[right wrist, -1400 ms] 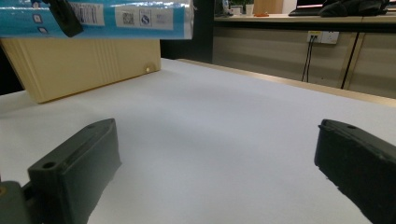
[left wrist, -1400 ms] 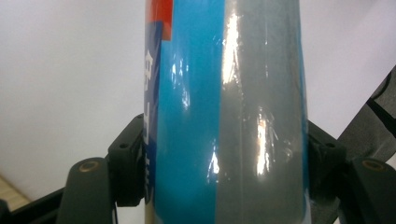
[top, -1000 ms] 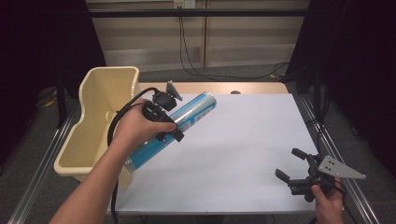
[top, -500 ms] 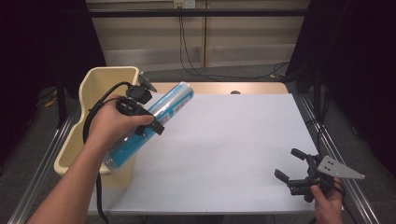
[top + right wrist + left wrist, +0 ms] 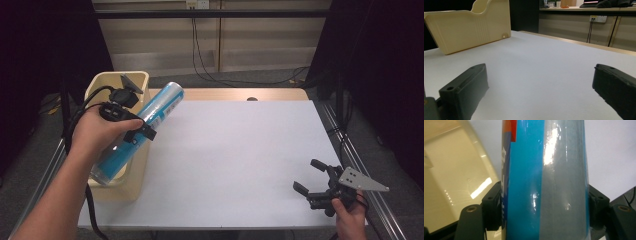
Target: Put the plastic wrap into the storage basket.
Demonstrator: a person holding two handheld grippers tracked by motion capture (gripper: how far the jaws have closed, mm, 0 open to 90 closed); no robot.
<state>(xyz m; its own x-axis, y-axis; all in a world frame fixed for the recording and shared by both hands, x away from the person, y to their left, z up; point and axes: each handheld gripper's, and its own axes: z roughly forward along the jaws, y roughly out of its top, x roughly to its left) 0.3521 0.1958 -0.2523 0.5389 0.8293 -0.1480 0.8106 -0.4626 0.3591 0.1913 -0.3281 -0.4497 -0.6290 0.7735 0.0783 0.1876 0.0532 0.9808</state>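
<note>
- At the left, a cream plastic bin [image 5: 102, 85] is seen on the white table [image 5: 235, 160].
- A long blue-and-silver cylindrical tube [image 5: 137, 131] is clamped, tilted, above the bin by the left gripper [image 5: 131, 117].
- At the near right, the right gripper [image 5: 311, 176] is held with jaws spread, empty.

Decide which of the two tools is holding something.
The left tool, over the cream bin, is clamped on the blue tube. The right tool, near the table's front corner, has open, empty jaws.
</note>
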